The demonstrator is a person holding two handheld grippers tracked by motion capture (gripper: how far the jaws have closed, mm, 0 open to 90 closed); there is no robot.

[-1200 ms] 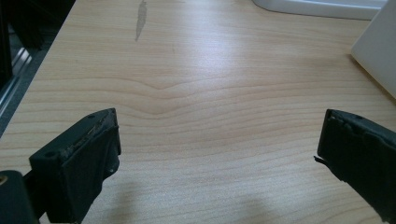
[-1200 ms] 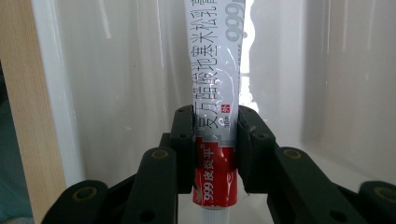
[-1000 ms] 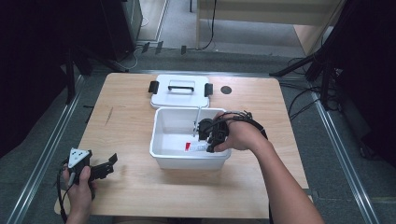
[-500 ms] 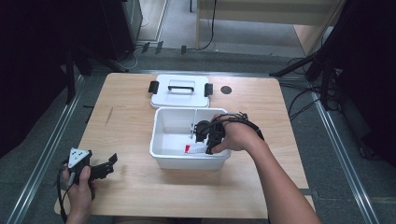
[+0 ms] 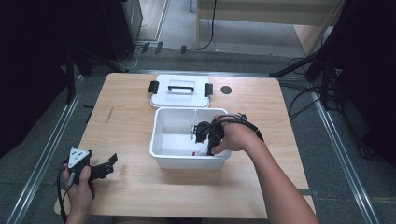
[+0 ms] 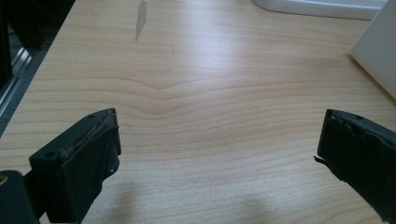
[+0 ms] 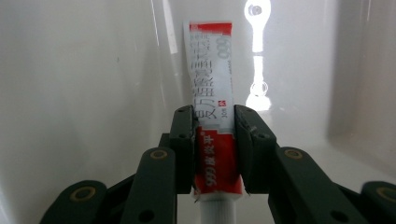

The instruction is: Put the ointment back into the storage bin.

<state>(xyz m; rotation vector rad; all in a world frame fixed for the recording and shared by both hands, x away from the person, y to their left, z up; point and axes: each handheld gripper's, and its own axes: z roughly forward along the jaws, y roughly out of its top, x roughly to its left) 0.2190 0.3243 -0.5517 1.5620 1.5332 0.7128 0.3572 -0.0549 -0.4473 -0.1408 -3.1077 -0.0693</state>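
From the high view most of the tube [image 5: 198, 152] is hidden, just a bit of red peeking out under the right tool [image 5: 206, 140] down in the tub, bc the hand [image 5: 233, 136] and the tool body cover the rest. Right gripper view is way clearer: red and white tube [image 7: 215, 126] pinched between the two black jaws, pads pressing on both sides, so the right tool is clamped on the tube. Its white cap end is cut off at the bottom of that view, and the print on it is too blurry for me to read tbh. Behind it is glare on the white tub wall [image 7: 93, 84].

Tub [image 5: 163, 154] is white, open top, sitting mid bench [image 5: 130, 112], w/ a thin divider running down the inside. Apart from the tube and the tool I can't make out anything else in it. Its lid [image 5: 180, 91] lies flat on the bench just behind it, black clips on each end.

Left tool [image 5: 100, 169] rests near the front left corner of the bench, well apart from the tub, held in the left hand [image 5: 78, 186]. In the left gripper view its jaws stand wide apart w/ nothing between, just bare wood, and a corner of the tub [image 6: 376, 51] at the right edge.
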